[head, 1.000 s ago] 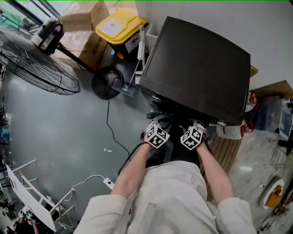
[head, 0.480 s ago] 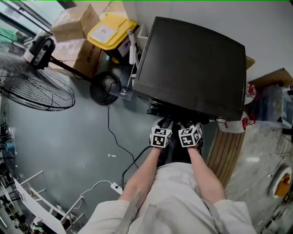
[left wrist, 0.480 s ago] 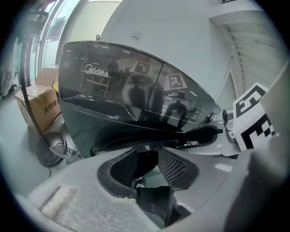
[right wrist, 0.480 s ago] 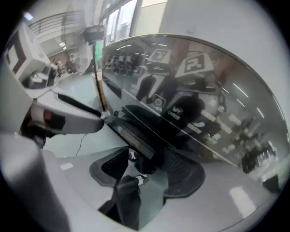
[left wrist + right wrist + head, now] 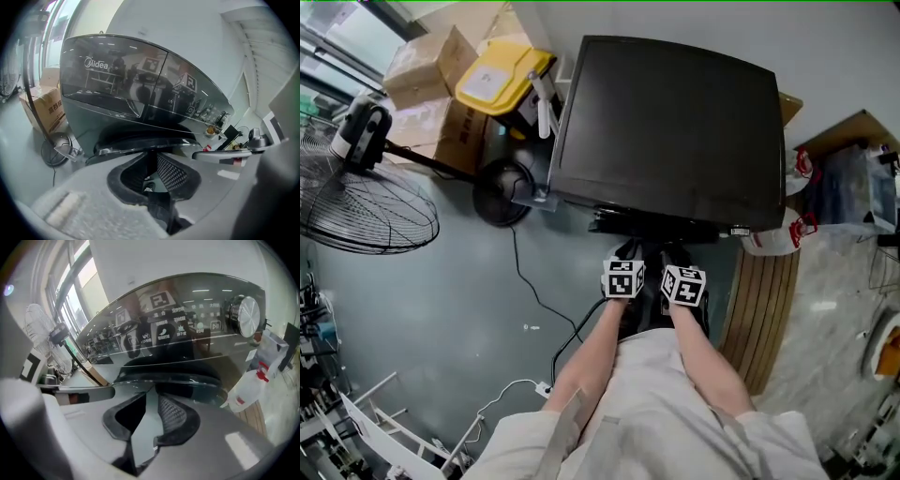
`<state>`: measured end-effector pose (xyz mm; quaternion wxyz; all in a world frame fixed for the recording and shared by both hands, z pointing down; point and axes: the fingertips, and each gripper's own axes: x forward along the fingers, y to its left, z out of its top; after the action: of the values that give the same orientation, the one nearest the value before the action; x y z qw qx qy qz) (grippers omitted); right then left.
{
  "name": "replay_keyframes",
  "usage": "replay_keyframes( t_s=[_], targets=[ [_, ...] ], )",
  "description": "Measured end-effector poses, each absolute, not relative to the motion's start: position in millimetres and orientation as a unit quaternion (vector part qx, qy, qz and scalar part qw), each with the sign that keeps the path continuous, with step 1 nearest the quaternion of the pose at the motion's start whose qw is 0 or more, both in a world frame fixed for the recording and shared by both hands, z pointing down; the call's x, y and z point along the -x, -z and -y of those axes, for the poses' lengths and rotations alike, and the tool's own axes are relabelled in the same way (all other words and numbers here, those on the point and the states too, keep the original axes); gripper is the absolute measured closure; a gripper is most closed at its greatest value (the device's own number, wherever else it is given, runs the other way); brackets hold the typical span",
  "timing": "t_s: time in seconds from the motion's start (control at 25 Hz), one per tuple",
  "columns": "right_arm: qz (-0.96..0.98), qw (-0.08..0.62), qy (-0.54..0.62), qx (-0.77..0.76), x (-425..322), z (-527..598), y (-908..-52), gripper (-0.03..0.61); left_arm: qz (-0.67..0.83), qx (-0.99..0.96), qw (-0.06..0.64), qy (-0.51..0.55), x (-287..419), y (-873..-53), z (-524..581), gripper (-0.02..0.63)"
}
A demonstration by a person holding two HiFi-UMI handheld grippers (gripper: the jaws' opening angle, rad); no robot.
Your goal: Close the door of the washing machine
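Washing machine door seems shut; contents hidden.

One washing machine, one standing fan, one yellow-lidded bin, at least two cardboard boxes, one white spray bottle, and two grippers: left gripper, right gripper

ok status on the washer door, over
Left tongs and right tongs just closing partway, gaps left, both empty. Side by side, pointed at the door. Door shut or ajar, can't tell. Nothing seen in the way.
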<state>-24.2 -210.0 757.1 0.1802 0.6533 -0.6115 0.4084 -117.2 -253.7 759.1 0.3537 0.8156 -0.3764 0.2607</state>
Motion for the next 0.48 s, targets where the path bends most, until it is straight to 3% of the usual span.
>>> replay_keyframes(
  t_s=[0.04, 0.08, 0.12, 0.48],
  targets=[
    [0.607, 0.172, -0.411, -0.658, 22, 210, -757, 0.514, 0.378, -0.815, 0.355, -0.258, 118, -759, 253, 0.562],
    [0.604, 0.165, -0.413, -0.661, 21, 210, -756, 0.571, 0.378, -0.816, 0.355, -0.255, 118, -758, 254, 0.597],
    [0.602, 0.161, -0.413, -0.663, 20, 211, -756, 0.584, 0.379, -0.817, 0.354, -0.252, 118, -757, 254, 0.618],
    [0.579, 0.121, -0.454, -0.666, 21, 224, -769, 0.582, 0.384, -0.820, 0.352, -0.237, 114, -761, 270, 0.617]
  ],
)
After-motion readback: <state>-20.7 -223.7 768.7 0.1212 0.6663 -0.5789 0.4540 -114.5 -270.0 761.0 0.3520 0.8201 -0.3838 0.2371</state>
